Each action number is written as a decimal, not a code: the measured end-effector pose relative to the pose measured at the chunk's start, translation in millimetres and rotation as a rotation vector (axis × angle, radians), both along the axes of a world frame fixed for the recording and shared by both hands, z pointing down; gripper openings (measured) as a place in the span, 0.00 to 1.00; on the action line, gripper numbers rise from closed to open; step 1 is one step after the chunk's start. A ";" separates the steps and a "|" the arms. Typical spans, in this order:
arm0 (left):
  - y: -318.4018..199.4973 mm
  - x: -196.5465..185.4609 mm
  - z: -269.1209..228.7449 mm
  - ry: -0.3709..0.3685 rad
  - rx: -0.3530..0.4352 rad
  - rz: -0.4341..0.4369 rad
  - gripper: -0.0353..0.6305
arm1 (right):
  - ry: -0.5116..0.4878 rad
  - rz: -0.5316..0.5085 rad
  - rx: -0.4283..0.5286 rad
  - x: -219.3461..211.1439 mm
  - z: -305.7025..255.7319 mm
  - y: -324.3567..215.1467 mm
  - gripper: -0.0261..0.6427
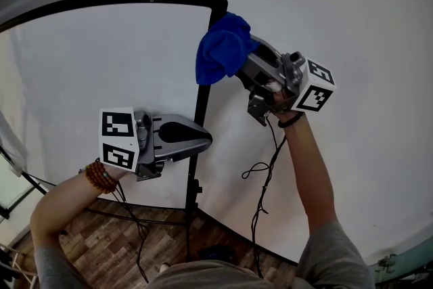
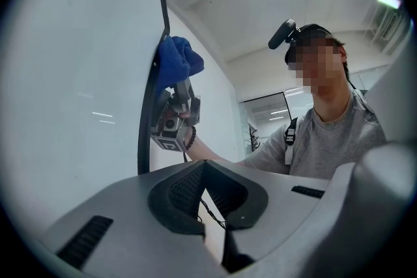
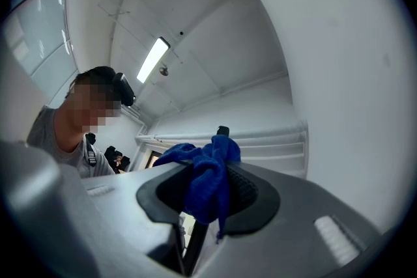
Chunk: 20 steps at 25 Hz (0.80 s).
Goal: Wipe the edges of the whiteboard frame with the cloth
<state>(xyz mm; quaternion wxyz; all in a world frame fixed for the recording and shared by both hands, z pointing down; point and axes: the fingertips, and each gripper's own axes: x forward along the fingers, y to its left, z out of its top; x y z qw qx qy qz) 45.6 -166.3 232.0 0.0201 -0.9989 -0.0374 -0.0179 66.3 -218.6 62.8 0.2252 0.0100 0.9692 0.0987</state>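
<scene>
1. Blue is what jumps out in the head view. The cloth [image 1: 222,51] is bunched against the top right corner of the whiteboard frame [image 1: 201,101], just where the black top rail bends down into the side rail.
2. Same view: the right gripper [image 1: 243,63] comes in from the right, tilted upward, with its tips buried in the cloth. A hand is wrapped round its body, and cables [image 1: 267,166] dangle below it in front of the white wall.
3. Lower down, the left gripper [image 1: 201,139] lies level. Its nose overlaps the side rail about halfway down, and I can't tell from here whether it touches. There's a beaded bracelet [image 1: 100,176] on that wrist.
4. Over to the left gripper view. The left gripper [image 2: 203,169] has its jaws drawn together, tips meeting, with nothing held. Only a thin slot shows lower down.
5. In that view the whiteboard frame [image 2: 142,140] runs up the left side, beside the jaws and not between them. Higher up, the cloth [image 2: 177,62] sits on the rail, with the right gripper [image 2: 179,89] pressed in under it.
6. Now the right gripper view. The right gripper [image 3: 210,189] is clamped on the cloth [image 3: 195,156]. A fat fold fills the space between the pads and holds them fairly wide, and a tail hangs down.
7. The black corner of the whiteboard frame [image 3: 223,133] pokes up just behind the cloth.
</scene>
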 end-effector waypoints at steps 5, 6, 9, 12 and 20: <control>-0.4 1.7 -3.1 -0.012 -0.001 -0.008 0.06 | 0.007 -0.002 -0.005 -0.9 -0.7 1.9 0.23; -0.6 2.3 -3.4 -0.014 -0.003 -0.005 0.06 | 0.008 -0.001 -0.007 -1.0 -0.9 1.6 0.23; -1.2 4.2 -5.1 -0.011 -0.006 0.004 0.06 | 0.010 -0.002 -0.014 -0.4 -0.3 0.1 0.23; -1.2 4.3 -5.8 -0.020 -0.001 -0.004 0.06 | 0.007 -0.011 -0.023 -0.6 0.1 -0.1 0.23; -1.7 3.2 -12.3 -0.020 -0.007 -0.011 0.06 | 0.002 -0.022 -0.043 -0.3 0.7 -0.1 0.23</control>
